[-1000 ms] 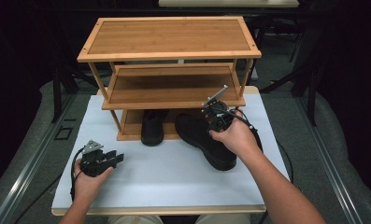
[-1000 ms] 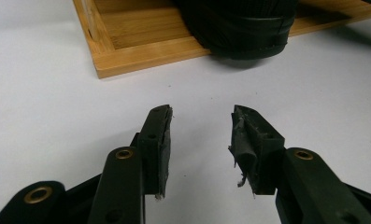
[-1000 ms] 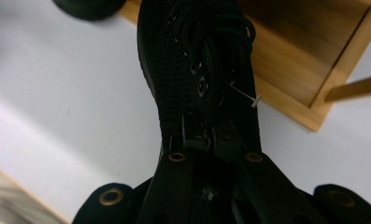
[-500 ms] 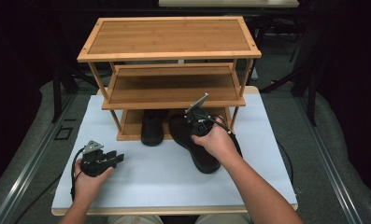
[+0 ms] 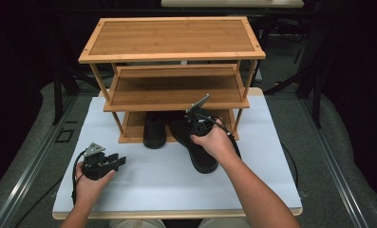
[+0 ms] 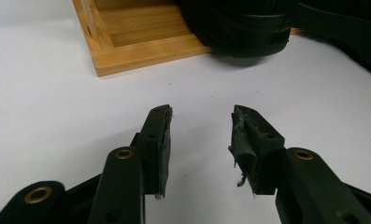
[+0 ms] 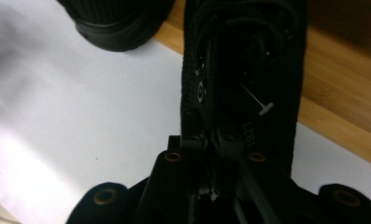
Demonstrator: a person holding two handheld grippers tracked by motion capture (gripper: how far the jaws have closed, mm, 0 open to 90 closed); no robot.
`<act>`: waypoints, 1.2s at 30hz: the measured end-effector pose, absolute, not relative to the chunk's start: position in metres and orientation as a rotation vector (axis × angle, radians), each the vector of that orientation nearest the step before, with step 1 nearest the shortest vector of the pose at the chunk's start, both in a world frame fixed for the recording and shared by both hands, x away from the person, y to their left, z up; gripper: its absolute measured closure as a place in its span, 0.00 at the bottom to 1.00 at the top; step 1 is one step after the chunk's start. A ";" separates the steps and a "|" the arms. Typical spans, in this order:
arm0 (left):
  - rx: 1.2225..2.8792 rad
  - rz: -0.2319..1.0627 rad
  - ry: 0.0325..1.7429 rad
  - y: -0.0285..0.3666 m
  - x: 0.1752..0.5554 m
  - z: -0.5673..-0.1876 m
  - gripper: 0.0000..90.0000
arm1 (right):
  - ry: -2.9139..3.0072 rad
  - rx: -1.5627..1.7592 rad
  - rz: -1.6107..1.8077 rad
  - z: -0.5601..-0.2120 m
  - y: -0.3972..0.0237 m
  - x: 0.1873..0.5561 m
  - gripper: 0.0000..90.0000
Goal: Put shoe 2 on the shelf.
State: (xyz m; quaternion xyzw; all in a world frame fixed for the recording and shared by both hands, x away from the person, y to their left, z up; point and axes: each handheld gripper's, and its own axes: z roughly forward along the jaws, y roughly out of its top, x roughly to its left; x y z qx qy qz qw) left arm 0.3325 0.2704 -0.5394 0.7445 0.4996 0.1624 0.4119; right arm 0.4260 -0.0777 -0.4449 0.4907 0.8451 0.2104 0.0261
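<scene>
A black shoe point(image 5: 201, 160) lies on the white table with its toe at the bottom shelf of the bamboo rack point(image 5: 172, 56). My right gripper point(image 5: 198, 128) is shut on its collar edge. In the right gripper view the jaws point(image 7: 211, 140) pinch that black shoe's point(image 7: 253, 60) side wall, and they have just been opening slightly with the wall still between them. A second black shoe point(image 5: 154, 130) stands on the bottom shelf just to the left. My left gripper point(image 5: 117, 160) rests low over the table at the front left, open and empty point(image 6: 202, 116).
The rack's middle shelf point(image 5: 174, 90) and top shelf are bare. The white mat point(image 5: 157, 185) covers the table. In the left gripper view the rack's base corner point(image 6: 141, 46) and the shelved shoe's heel point(image 6: 239, 23) lie ahead.
My right hand has carried the shoe leftward and down from the table's right side to beside the shelved shoe. The left hand has stayed put.
</scene>
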 end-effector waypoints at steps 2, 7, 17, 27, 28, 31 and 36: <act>1.876 0.409 1.257 0.270 0.332 -0.539 0.64 | 2.614 1.511 0.673 -0.447 -0.078 0.425 0.88; 1.874 0.410 1.258 0.270 0.332 -0.539 0.64 | 2.628 1.484 0.710 -0.441 -0.081 0.420 0.76; 1.874 0.413 1.258 0.271 0.331 -0.538 0.64 | 2.613 1.394 0.849 -0.414 -0.105 0.391 0.67; 1.875 0.419 1.254 0.268 0.330 -0.538 0.64 | 2.567 1.299 0.975 -0.415 -0.155 0.343 0.61; 1.877 0.418 1.258 0.268 0.331 -0.538 0.64 | 2.565 1.302 0.990 -0.419 -0.161 0.338 0.61; 1.879 0.418 1.257 0.267 0.331 -0.539 0.64 | 2.580 1.302 0.969 -0.433 -0.169 0.328 0.59; 1.884 0.412 1.250 0.264 0.331 -0.539 0.64 | 2.596 1.278 0.950 -0.457 -0.168 0.325 0.54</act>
